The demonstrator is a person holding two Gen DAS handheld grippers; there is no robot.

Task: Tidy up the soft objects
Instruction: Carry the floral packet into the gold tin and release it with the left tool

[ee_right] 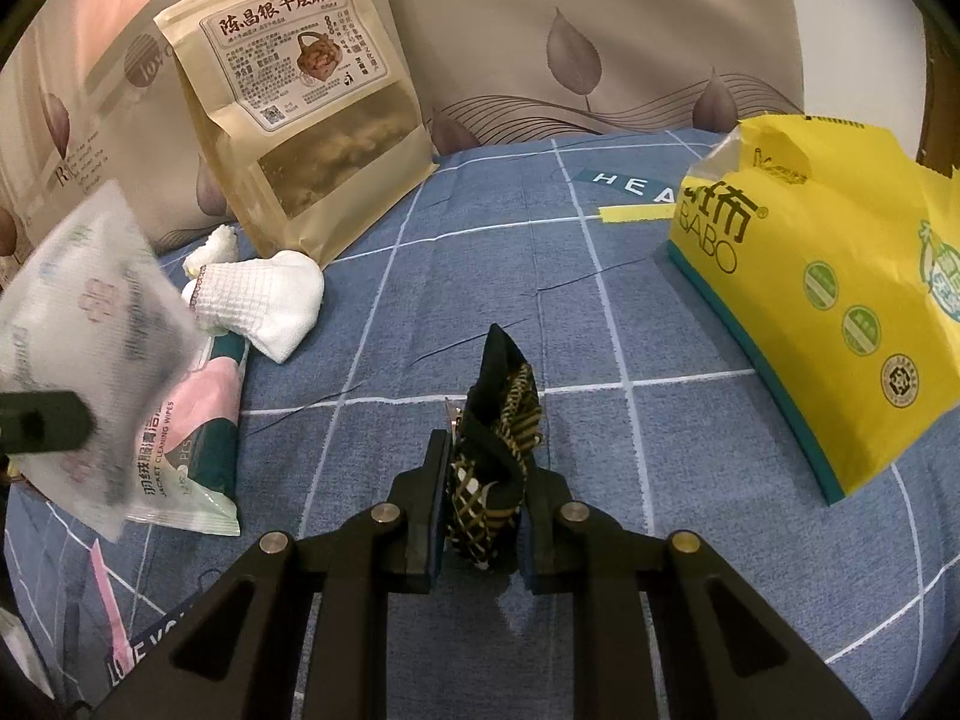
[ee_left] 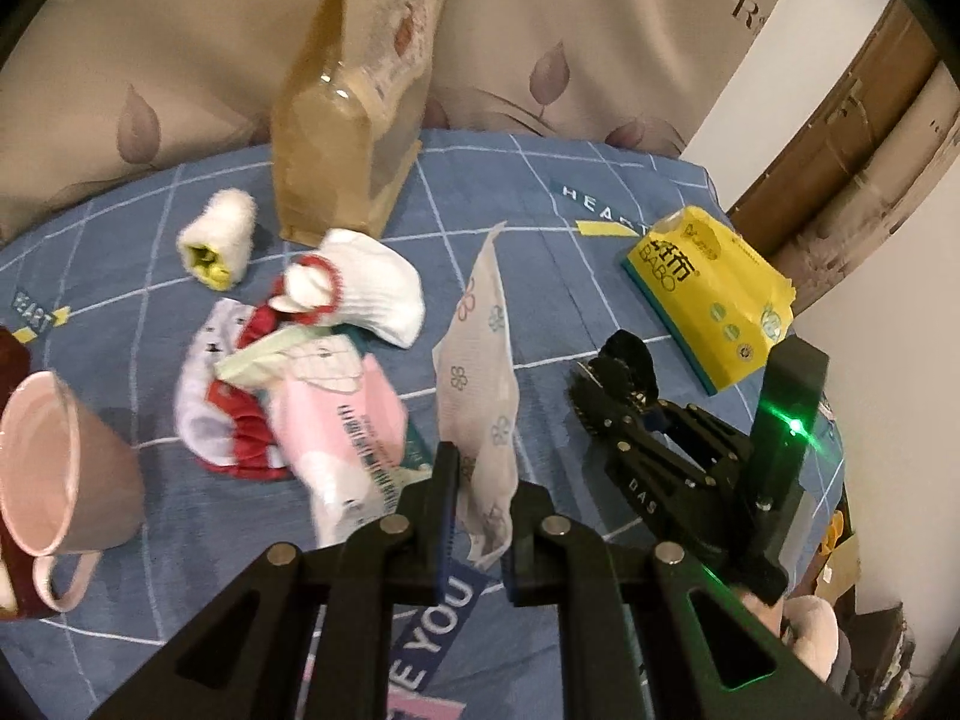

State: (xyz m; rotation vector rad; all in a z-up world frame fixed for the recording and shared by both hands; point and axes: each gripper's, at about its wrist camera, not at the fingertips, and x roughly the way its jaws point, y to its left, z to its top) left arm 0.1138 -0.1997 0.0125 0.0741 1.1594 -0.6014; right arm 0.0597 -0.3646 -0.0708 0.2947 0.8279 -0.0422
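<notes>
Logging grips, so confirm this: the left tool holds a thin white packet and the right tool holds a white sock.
Wrong on the sock. The right wrist view shows the right tool shut on a black patterned sock; the white sock lies on the bed. The left tool does hold the white packet.

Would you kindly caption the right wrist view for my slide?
Right gripper shut on a dark woven pouch above the blue checked bedsheet, yellow tissue pack beside.
</notes>
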